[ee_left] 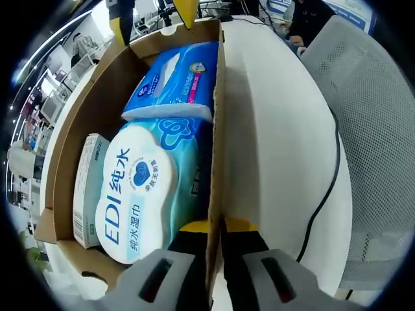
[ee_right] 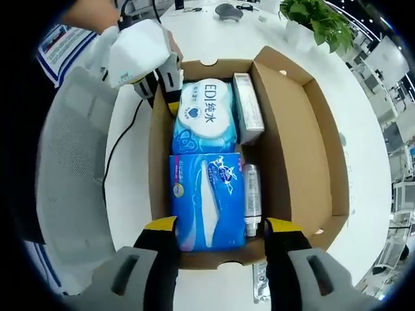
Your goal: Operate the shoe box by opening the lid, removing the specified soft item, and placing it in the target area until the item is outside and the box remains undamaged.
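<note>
An open brown cardboard shoe box (ee_right: 305, 149) lies on a white table. Inside it are a blue tissue pack (ee_right: 207, 197), a white-and-teal wet-wipes pack (ee_right: 204, 113), a slim white carton (ee_right: 248, 107) and a small tube (ee_right: 251, 194). My right gripper (ee_right: 220, 227) hangs open above the box's near end, its jaws straddling the tissue pack without touching it. My left gripper (ee_left: 217, 227) is shut on the box's side wall (ee_left: 217, 116), beside the wet-wipes pack (ee_left: 139, 188). That left gripper (ee_right: 165, 91) also shows at the box's far left corner.
A grey mesh chair (ee_right: 68, 175) stands close along the box's left side, with a black cable (ee_left: 331, 175) running over the table edge. A potted plant (ee_right: 318, 19) sits beyond the box. The box's right half is bare cardboard.
</note>
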Available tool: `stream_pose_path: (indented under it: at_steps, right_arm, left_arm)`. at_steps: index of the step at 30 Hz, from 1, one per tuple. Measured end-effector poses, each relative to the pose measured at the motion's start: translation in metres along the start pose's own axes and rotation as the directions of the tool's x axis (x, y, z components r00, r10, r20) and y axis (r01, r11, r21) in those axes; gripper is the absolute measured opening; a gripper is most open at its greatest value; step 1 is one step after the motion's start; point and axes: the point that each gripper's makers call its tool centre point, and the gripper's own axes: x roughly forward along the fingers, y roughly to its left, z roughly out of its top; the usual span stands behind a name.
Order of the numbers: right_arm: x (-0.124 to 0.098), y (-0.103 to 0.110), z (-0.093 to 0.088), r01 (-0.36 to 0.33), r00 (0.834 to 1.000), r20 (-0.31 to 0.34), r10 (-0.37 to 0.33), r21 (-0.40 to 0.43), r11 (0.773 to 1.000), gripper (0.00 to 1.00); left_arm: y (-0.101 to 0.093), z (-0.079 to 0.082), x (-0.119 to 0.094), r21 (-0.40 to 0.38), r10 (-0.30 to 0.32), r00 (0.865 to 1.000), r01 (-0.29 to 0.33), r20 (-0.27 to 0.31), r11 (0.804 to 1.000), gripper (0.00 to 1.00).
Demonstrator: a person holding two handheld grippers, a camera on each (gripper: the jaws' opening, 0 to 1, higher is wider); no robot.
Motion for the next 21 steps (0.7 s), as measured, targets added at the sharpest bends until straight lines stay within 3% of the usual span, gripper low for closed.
stream_pose_path:
  at_steps: [12, 16, 21]
  right_arm:
    - [0.011, 0.008, -0.002, -0.043, 0.999, 0.003, 0.043, 0.014, 0.999, 0.52]
    - [0.019, 0.012, 0.002, -0.078, 0.997, 0.015, 0.077, 0.019, 0.997, 0.57]
    - [0.033, 0.007, -0.01, -0.116, 0.992, -0.036, 0.118, 0.052, 0.992, 0.63]
  left_arm:
    - [0.0, 0.001, 0.001, -0.001, 0.0, 1.0, 0.0, 0.0, 1.0, 0.02]
    - [0.0, 0.001, 0.001, -0.001, 0.0, 1.0, 0.0, 0.0, 1.0, 0.02]
    - [0.0, 0.001, 0.001, -0.003, 0.001, 1.0, -0.001, -0.001, 1.0, 0.02]
